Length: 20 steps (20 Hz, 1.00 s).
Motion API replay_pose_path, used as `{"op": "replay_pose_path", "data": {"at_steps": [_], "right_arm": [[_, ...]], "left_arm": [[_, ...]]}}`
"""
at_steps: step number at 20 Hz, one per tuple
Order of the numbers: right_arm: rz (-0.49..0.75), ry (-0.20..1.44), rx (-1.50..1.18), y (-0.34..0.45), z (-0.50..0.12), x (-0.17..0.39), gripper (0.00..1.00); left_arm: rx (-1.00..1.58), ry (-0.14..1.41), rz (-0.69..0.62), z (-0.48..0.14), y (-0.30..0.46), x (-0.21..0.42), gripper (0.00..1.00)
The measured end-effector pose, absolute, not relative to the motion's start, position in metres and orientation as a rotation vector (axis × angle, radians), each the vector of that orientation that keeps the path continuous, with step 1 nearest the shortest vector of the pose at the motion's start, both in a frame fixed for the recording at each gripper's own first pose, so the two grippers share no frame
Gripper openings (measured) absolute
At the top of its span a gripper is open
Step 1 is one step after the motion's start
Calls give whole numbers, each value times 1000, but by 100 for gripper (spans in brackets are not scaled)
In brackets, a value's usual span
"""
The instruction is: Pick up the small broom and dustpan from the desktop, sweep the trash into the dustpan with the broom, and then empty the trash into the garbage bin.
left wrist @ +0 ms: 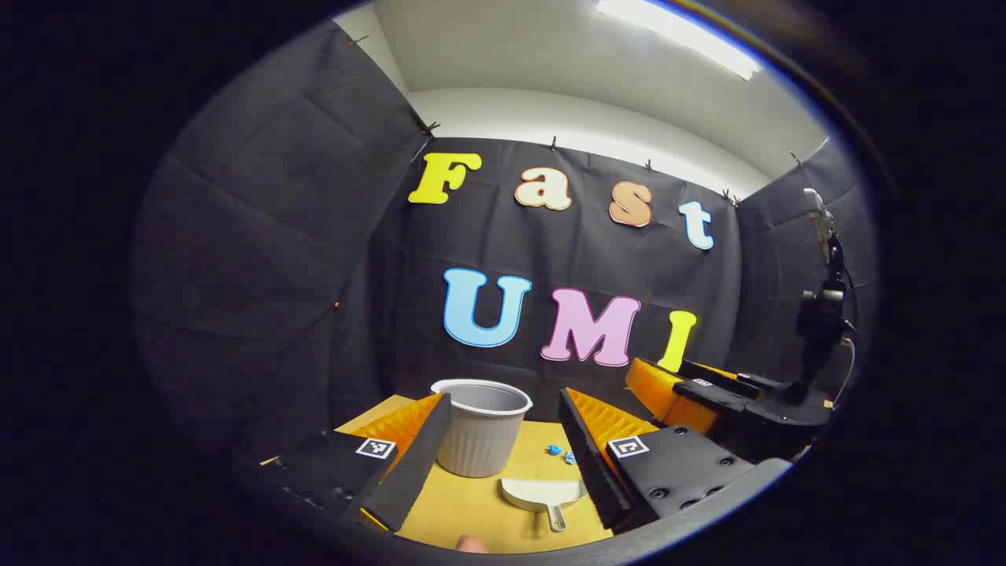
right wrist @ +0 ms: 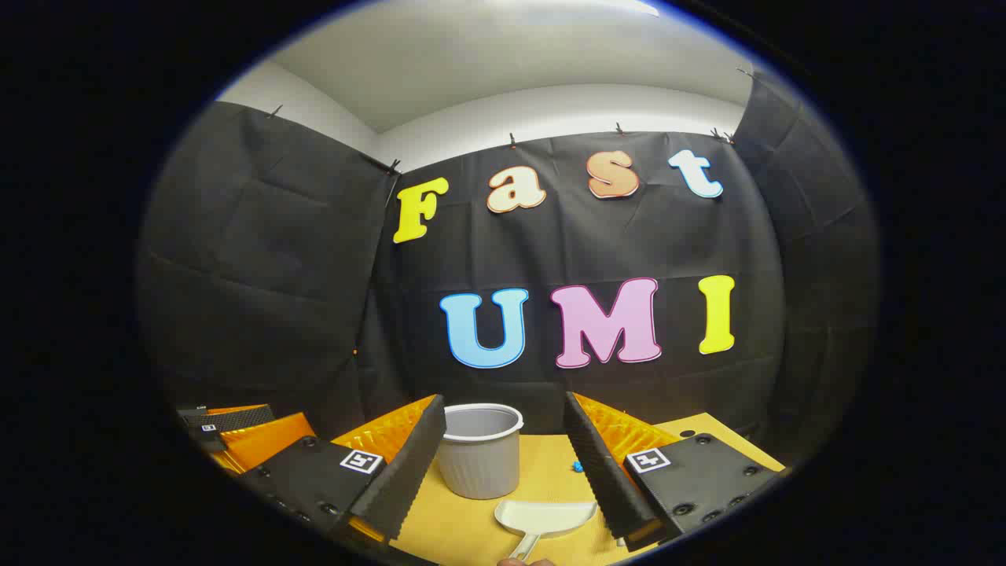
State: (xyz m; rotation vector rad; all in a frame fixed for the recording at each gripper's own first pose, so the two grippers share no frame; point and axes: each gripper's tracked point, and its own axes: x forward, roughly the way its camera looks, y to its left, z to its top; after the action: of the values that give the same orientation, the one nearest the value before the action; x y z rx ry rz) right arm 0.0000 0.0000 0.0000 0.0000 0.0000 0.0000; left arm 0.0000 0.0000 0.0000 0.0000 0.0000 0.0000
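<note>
A white dustpan (left wrist: pixel 542 494) lies on the yellow desktop (left wrist: pixel 464 511), handle toward me, just ahead of my left gripper (left wrist: pixel 503 395), which is open and holds nothing. Behind the dustpan stands a grey ribbed garbage bin (left wrist: pixel 481 431). Small blue trash bits (left wrist: pixel 559 452) lie to the bin's right. In the right gripper view my right gripper (right wrist: pixel 503 399) is open and holds nothing, with the dustpan (right wrist: pixel 544 517), the bin (right wrist: pixel 479 452) and a blue bit (right wrist: pixel 576 467) ahead of it. Each gripper appears beside the other: the right gripper (left wrist: pixel 692 387), the left gripper (right wrist: pixel 228 431).
The black cloth wall closes the desktop (right wrist: pixel 550 472) right behind the bin. A dark camera stand (left wrist: pixel 821 314) rises at the far right in the left gripper view. A fingertip (left wrist: pixel 470 543) shows at the bottom edge.
</note>
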Motion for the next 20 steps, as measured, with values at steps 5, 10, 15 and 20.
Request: {"op": "replay_pose_path", "data": {"at_steps": [5,10,15,20], "right_arm": [[-11,-3,-37,-8,0,-6,95],[-26,-8,-41,-18,1,-6,96],[-88,-37,-14,-38,14,-4,95],[-140,-41,-50,-51,18,-10,95]], "left_arm": [[21,55,3,-20,-5,-3,80],[-2,43,14,-20,-4,1,82],[-2,56,5,-22,-8,4,80],[-10,76,-14,-30,-14,4,80]]}}
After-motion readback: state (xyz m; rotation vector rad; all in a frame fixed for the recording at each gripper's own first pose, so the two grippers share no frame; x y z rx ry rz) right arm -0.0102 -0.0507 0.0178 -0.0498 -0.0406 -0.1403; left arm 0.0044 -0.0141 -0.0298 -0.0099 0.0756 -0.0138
